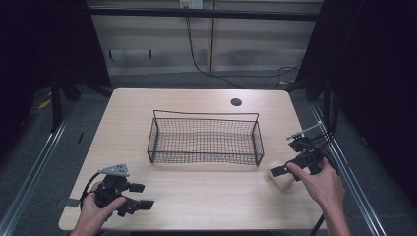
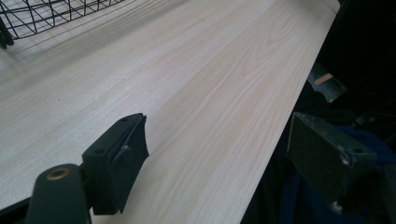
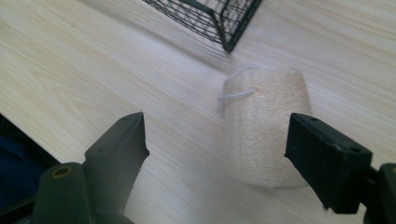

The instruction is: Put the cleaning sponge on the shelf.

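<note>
Two hand-held grippers are at work over the pale wooden surface [image 1: 196, 191]. Near the right edge, toward the near corner, lies a beige loofah sponge [image 3: 266, 130] with a white cord loop at one end, just off the near right corner of the black wire basket [image 1: 204, 140]. The right hand-held gripper [image 1: 285, 169] is over it with its jaws spread wide: the sponge sits between them, close against the right jaw and well apart from the left one, not clamped. The basket stands in the middle of the surface. By the near left corner, the left hand-held gripper [image 1: 140, 195] is held low over the near edge, jaws released with only bare wood between them.
</note>
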`<control>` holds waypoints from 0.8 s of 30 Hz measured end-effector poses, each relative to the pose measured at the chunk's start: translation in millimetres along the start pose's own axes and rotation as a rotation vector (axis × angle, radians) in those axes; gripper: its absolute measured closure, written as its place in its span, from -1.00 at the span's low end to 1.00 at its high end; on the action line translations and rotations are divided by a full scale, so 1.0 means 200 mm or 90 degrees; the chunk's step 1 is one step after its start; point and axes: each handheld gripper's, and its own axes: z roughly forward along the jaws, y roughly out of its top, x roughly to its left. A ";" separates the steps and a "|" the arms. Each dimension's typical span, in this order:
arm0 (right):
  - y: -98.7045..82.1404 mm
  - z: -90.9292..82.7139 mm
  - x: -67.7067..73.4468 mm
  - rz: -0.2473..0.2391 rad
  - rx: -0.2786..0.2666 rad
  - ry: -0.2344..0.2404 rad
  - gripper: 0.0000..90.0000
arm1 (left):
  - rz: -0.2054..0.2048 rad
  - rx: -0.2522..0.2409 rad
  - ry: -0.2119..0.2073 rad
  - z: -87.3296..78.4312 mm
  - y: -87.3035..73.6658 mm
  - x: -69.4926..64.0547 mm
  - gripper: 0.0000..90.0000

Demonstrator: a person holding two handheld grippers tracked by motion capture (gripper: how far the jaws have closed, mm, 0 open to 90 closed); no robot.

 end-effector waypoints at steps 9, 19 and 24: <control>0.05 0.05 -0.06 0.005 0.049 -0.020 -0.50 | 0.002 0.001 -0.002 0.00 0.00 0.00 -0.56; 0.08 0.11 -0.11 0.016 0.092 -0.027 -0.55 | 0.001 0.002 -0.006 -0.01 0.00 0.00 -0.56; 0.09 0.15 -0.13 0.024 0.109 -0.032 -0.54 | 0.002 0.001 -0.005 -0.01 0.00 0.00 -0.56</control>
